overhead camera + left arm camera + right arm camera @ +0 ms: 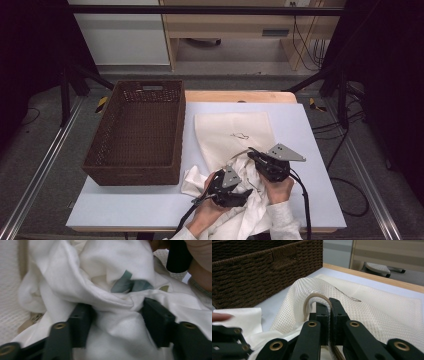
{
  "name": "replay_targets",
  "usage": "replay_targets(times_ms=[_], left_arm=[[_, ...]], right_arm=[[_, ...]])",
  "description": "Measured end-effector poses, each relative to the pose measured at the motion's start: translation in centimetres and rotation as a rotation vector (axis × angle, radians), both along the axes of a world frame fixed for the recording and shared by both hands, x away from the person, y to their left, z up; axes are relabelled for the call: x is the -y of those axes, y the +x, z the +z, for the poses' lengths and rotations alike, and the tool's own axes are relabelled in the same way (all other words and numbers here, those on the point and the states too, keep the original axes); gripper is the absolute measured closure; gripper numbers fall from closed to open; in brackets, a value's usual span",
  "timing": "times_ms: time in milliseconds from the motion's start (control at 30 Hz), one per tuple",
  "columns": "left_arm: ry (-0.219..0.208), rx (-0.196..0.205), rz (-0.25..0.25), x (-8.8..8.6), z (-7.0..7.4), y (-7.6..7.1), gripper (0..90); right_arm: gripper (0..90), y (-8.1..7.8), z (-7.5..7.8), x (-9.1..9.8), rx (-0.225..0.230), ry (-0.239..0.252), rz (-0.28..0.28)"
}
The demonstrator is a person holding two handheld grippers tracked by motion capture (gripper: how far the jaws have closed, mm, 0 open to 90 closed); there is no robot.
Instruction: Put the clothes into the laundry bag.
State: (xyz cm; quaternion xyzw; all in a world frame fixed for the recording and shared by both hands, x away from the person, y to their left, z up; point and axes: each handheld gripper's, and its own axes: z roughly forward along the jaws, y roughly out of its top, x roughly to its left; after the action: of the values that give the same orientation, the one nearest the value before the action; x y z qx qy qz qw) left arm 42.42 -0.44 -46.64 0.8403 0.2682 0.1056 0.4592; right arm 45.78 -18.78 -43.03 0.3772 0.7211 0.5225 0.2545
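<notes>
i saw the wicker basket [135, 132] sitting left on the table [310, 150], the mesh laundry bag [235, 135] flat beside it. my right gripper [329, 312] pinched the bag's rim tight — my left gripper [116, 315], jaws partly spread, straddled the white garment [100, 272] bunched at the bag's mouth.

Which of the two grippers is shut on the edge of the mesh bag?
The right gripper: its jaws pinch the mesh bag at its zipper edge. The left gripper stands open around white cloth.
</notes>
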Motion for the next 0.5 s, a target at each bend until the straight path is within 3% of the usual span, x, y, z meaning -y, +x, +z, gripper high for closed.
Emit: replay_targets(times_ms=[133, 200, 300, 400, 500], left_arm=[[0.045, 0.046, 0.028, 0.5, 0.4, 0.0, 69.8], [0.065, 0.069, 0.029, 0.5, 1.2, -0.1, 73.3], [0.058, 0.096, 0.047, 0.2, 2.4, 0.0, 75.3], [0.058, 0.132, 0.093, -0.1, 3.6, 0.7, 75.6], [0.121, 0.122, 0.112, 0.5, 3.6, 2.2, 75.4]], right_arm=[[86.9, 0.1, -0.1, 0.2, -0.006, 0.005, 0.001], [86.9, 0.0, -0.1, 0.2, -0.003, 0.006, 0.001], [87.1, -0.1, 0.1, 0.3, 0.000, 0.008, 0.002], [87.3, -0.2, 0.4, 0.4, 0.006, 0.016, 0.009], [87.3, -0.4, 0.7, 0.3, 0.016, 0.016, 0.013]])
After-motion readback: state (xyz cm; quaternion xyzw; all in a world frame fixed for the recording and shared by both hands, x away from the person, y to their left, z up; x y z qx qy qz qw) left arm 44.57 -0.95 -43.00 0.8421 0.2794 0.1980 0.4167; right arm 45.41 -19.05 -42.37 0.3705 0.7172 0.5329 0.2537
